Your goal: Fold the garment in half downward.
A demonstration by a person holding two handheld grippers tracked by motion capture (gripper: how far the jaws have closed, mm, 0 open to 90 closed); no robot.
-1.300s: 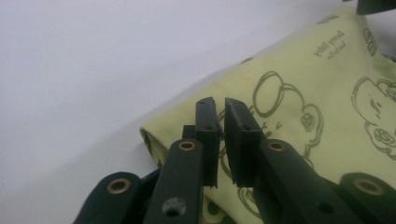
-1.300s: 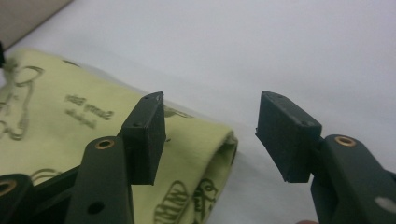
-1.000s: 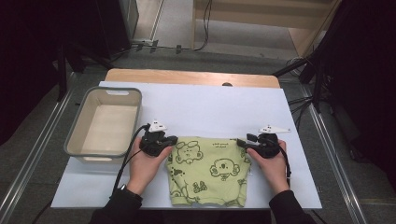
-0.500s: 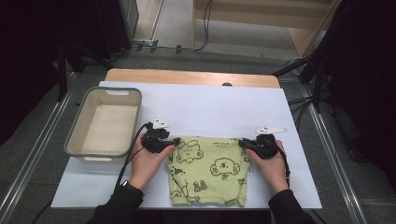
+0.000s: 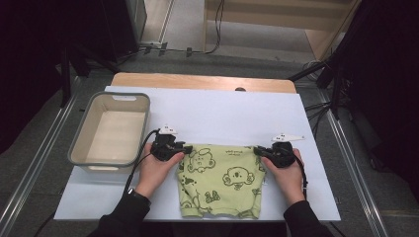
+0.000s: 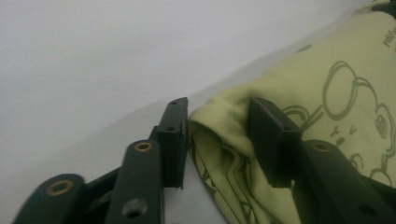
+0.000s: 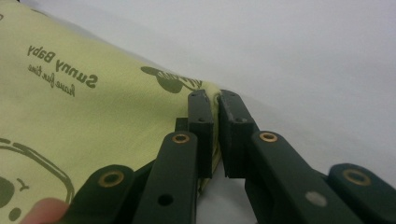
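From above, a green printed garment point(image 5: 219, 180) lies flat near the front of the white table point(image 5: 222, 116), with the left gripper point(image 5: 179, 149) and right gripper point(image 5: 261, 151) at its far corners and a bin point(image 5: 109, 129) standing empty to the left. The left gripper view shows jaws apart around a bunched corner, not yet gripped. In the right gripper view the jaws are pinched on the cloth's edge, so any folding or moving seems unstarted.
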